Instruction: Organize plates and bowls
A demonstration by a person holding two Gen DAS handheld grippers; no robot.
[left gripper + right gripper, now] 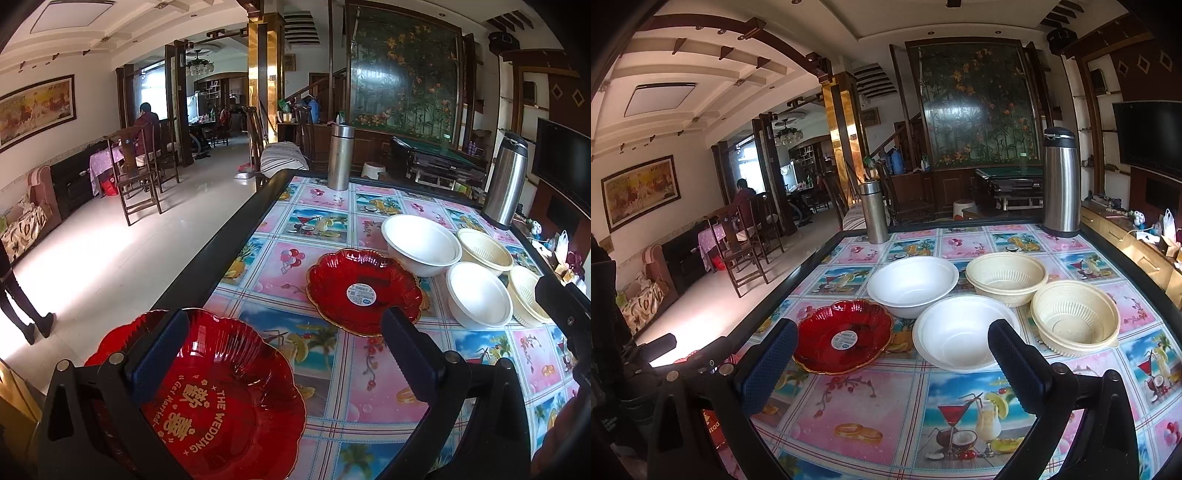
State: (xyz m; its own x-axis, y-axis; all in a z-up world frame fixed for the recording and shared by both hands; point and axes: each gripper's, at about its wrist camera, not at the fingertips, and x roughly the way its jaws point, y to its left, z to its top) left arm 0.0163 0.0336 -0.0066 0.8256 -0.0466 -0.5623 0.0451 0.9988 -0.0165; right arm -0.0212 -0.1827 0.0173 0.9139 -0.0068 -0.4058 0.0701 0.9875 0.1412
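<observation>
Light: daylight from far window point(147, 86) | Glare: blown-out floor point(122, 258) | Edges: dark, strongly bent | Focus: sharp, nearby parts soft.

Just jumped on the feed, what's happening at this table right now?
A person holds a claw in each hand. The left claw is open around the near red plate at the table corner. The right claw is open and empty. Another red plate, two white bowls and two cream bowls wait.
</observation>
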